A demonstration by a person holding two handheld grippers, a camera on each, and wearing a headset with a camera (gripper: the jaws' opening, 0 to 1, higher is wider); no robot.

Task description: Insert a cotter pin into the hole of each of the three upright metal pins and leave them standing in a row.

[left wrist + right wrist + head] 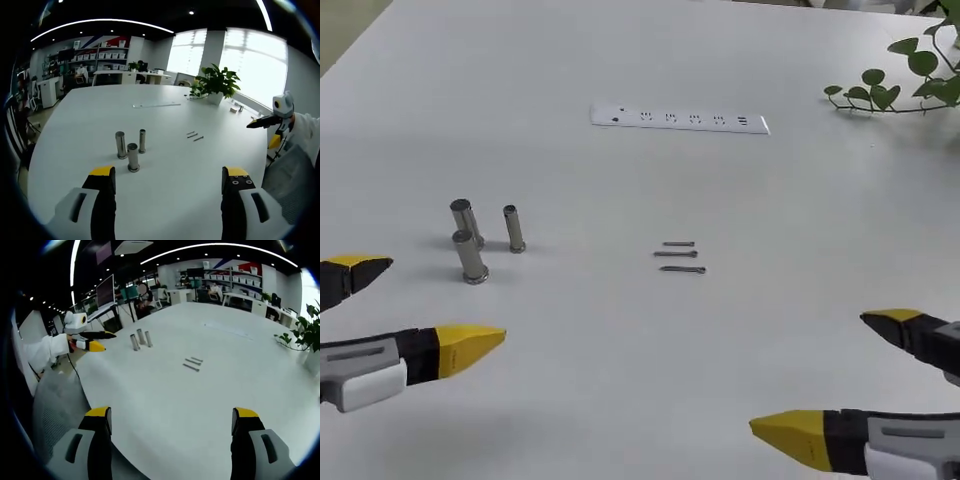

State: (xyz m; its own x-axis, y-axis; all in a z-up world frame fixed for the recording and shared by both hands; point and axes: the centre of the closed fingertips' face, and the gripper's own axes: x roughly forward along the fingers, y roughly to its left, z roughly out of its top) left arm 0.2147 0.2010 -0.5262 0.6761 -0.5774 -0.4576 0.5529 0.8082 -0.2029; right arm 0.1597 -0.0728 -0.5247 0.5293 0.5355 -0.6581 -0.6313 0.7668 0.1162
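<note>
I am judging the three thin grey metal cotter pins to be light, stiff and slippery, best pinched near the head end. They are lying side by side, nearer me than the long white power strip. Three short grey steel cylinder pins are standing clustered, nearer me and left of that strip. The left gripper and right gripper are both hanging spread wide, gripping nothing.

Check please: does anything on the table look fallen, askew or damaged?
Nothing looks fallen or damaged. The three metal pins stand upright, but bunched in a triangle, not a row. The three cotter pins lie flat side by side, apart from them.
</note>
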